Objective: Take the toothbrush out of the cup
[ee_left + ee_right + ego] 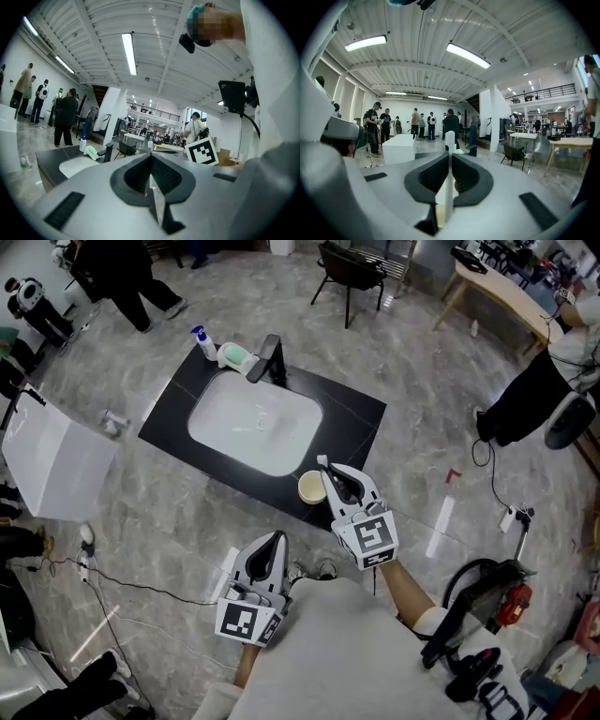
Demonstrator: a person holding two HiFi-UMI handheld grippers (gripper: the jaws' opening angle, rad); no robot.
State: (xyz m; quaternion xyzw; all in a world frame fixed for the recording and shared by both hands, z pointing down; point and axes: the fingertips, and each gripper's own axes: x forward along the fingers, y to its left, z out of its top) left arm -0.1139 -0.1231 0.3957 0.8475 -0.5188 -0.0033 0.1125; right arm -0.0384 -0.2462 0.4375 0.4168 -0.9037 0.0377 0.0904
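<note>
A cream cup [309, 488] stands on the black counter [356, 413], at its near edge to the right of the white sink [255, 422]. My right gripper [328, 471] hovers just over the cup's right side, shut on a white toothbrush [322, 462]. Only the brush head pokes out past the jaws in the head view. In the right gripper view the toothbrush [449, 140] stands upright, clamped in the right gripper [450, 157]. I cannot tell whether its lower end is still inside the cup. My left gripper [277, 536] is shut and empty, low near my body; the left gripper [151, 157] points towards the counter.
A black faucet [267, 359], a white pump bottle [203, 341] and a green item [236, 356] stand at the sink's far edge. A white panel [56, 460] sits on the floor to the left, with cables [141, 589] nearby. People stand around; a black chair [350, 270] is beyond.
</note>
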